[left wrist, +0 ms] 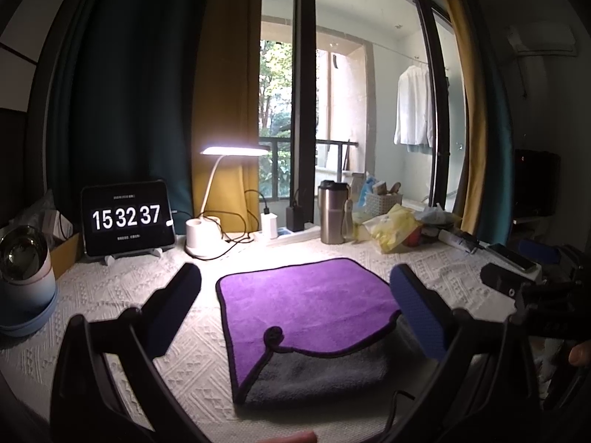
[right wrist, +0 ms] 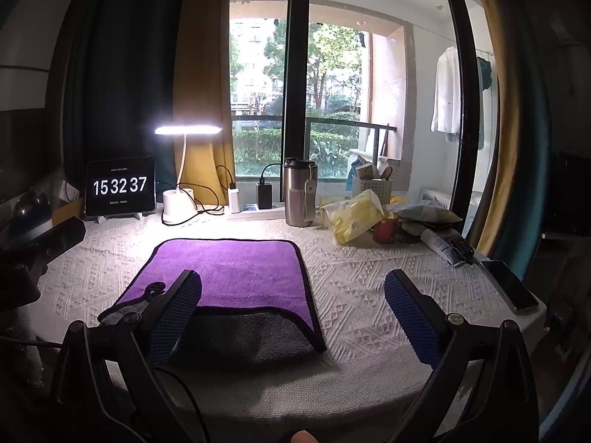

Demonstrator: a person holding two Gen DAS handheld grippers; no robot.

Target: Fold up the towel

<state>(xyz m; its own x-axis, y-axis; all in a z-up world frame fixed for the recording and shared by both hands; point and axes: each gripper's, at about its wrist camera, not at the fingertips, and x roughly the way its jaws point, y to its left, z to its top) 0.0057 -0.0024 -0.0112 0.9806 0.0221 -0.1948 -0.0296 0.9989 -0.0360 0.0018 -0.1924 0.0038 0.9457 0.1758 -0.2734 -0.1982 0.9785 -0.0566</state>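
Note:
A purple towel (left wrist: pixel 306 299) with a dark border lies folded on the white textured table cover; its grey underside (left wrist: pixel 317 373) shows along the near edge, and a hanging loop sits on top. My left gripper (left wrist: pixel 295 280) is open and empty, its blue pads either side of the towel and above it. In the right wrist view the towel (right wrist: pixel 229 269) lies to the left of centre. My right gripper (right wrist: pixel 291 288) is open and empty, its left finger (right wrist: pixel 173 313) over the towel's near left corner, the right finger over bare cloth.
At the table's back stand a tablet clock (left wrist: pixel 127 217), a lit desk lamp (left wrist: pixel 207 229), chargers with cables, and a steel tumbler (left wrist: pixel 332 214). Yellow bags (right wrist: pixel 354 217), a basket, a tube and a phone (right wrist: pixel 511 288) crowd the right side. A round blue device (left wrist: pixel 26 280) sits left.

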